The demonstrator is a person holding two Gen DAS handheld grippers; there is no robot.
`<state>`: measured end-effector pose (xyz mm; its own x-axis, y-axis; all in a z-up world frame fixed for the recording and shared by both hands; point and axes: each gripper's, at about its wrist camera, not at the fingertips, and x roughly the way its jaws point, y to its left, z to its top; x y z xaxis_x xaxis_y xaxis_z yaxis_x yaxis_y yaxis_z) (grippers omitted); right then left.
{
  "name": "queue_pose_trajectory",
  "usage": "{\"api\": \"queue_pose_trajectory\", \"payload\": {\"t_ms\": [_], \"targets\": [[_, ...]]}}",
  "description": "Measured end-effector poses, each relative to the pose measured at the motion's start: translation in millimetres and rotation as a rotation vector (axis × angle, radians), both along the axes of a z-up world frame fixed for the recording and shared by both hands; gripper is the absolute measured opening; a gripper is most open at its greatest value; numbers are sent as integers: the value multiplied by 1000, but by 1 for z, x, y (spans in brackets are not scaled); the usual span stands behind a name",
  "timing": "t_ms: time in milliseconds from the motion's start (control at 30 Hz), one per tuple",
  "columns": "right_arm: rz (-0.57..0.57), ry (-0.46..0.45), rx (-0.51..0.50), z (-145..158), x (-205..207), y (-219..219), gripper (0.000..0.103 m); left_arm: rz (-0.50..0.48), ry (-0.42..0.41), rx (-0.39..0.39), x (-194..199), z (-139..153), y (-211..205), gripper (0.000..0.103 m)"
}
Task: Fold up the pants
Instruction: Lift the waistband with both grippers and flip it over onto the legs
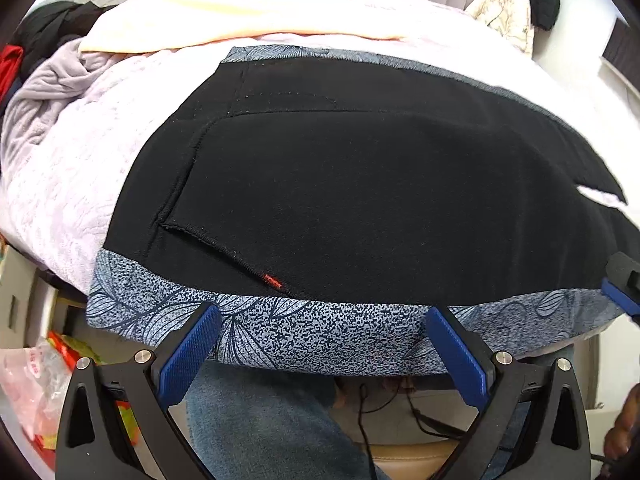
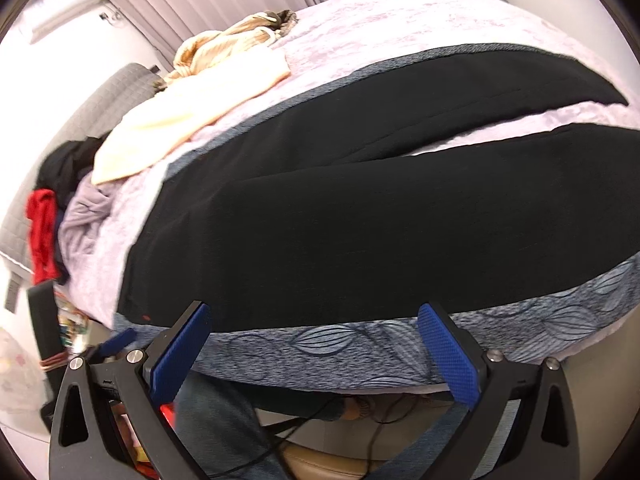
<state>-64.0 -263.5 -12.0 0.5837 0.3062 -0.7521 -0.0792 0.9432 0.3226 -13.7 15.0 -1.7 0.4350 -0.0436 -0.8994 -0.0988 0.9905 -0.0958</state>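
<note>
Pants (image 2: 340, 220) legs split (right wrist only)

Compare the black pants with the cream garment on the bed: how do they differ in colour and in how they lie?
The black pants are dark and spread flat, with both legs stretched out and parted by a gap; the cream garment is pale and lies loosely rumpled. The pants lie at the near bed edge, close to both open grippers, left and right; the cream garment lies farther back. Both rest on the lilac bedspread, and neither is gripped.
</note>
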Motion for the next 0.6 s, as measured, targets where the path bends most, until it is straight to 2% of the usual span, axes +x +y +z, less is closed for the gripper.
{"api": "queue_pose_trajectory", "payload": {"t_ms": [67,100,133,167,200,267,333,467,600], "targets": [[18,-7,57,-2,-1,0,101,-9,-17,-36,-1,2,5,103],[39,-9,110,-4,-2,-1,94,-13,-32,-54,-3,3,7,103],[67,-4,176,-7,-2,-3,86,-16,-52,-64,-5,5,10,103],[94,7,231,-10,-1,-4,65,-20,-73,-72,-7,7,12,103],[136,30,311,-17,1,-6,57,-29,-99,-80,-10,9,15,103],[214,97,425,-37,3,-7,57,-46,-131,-91,-15,10,19,103],[262,159,453,-55,3,-5,57,-57,-151,-107,-21,8,23,103],[308,269,434,-92,0,4,57,-59,-146,-175,-34,-1,31,103],[284,265,445,-111,7,5,58,-58,-149,-262,-47,-8,41,103]]}}
